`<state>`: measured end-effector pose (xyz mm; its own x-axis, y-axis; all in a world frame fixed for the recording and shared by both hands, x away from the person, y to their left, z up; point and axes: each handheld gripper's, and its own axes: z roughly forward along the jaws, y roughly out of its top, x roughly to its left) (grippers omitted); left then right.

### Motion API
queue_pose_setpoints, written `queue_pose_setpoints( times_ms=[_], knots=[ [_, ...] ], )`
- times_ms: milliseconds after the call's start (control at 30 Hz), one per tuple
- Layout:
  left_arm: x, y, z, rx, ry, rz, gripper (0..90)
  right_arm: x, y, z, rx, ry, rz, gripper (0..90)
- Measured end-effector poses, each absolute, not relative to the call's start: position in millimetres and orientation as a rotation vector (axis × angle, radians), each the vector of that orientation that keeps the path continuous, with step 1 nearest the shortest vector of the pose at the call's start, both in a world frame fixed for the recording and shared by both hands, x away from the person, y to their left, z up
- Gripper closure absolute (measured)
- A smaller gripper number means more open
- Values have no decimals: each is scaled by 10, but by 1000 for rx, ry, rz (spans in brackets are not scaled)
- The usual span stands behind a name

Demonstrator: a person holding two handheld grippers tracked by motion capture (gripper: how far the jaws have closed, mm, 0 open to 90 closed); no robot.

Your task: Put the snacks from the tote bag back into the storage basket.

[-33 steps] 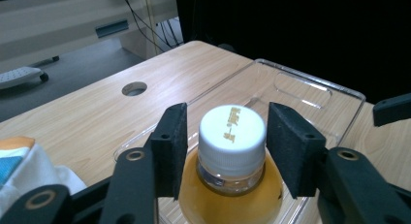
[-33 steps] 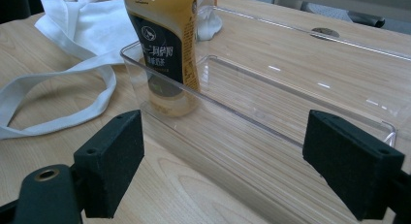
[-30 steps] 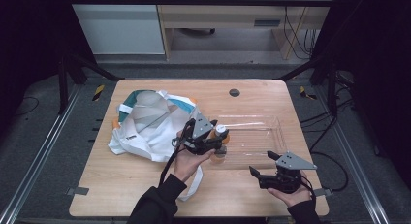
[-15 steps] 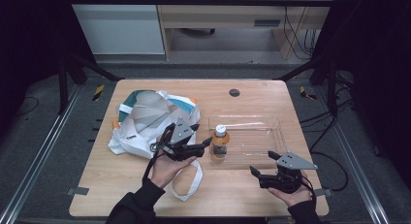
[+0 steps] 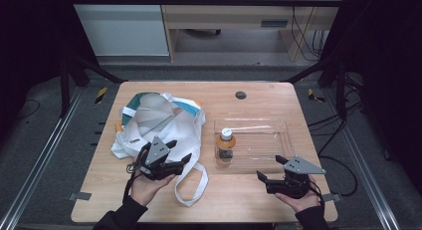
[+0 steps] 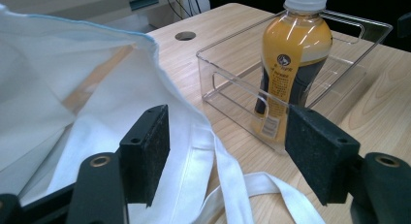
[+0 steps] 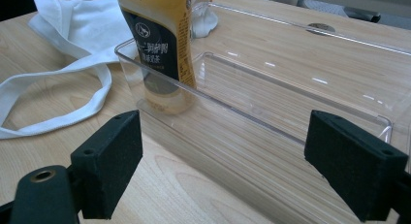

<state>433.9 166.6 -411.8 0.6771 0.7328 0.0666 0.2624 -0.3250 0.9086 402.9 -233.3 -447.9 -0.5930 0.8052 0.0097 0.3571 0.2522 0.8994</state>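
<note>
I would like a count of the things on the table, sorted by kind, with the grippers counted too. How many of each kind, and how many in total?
Bottle, standing in the bin: 1
Clear plastic bin: 1
White cloth bag: 1
Grippers, left gripper and right gripper: 2
Total: 5

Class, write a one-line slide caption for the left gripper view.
Open left gripper above a white tote bag, facing a bottle upright in a clear bin.

Glossy clear plastic tray (image 5: pixel 278 140), matt white cloth bag (image 5: pixel 164 125), smooth pale wood table (image 5: pixel 239 200).
</note>
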Motion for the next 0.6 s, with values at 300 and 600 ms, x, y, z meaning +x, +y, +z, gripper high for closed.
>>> queue_pose_setpoints(
  times_ms=[300,600],
  knots=[
    [4238,1889,-4263,1884,825,605,311,4025,-2333,-4495,1065,2076,1295,133],
    [4168,2121,-4398,1883,870,612,300,4012,-2335,-4520,1080,2082,1281,128]
  ],
)
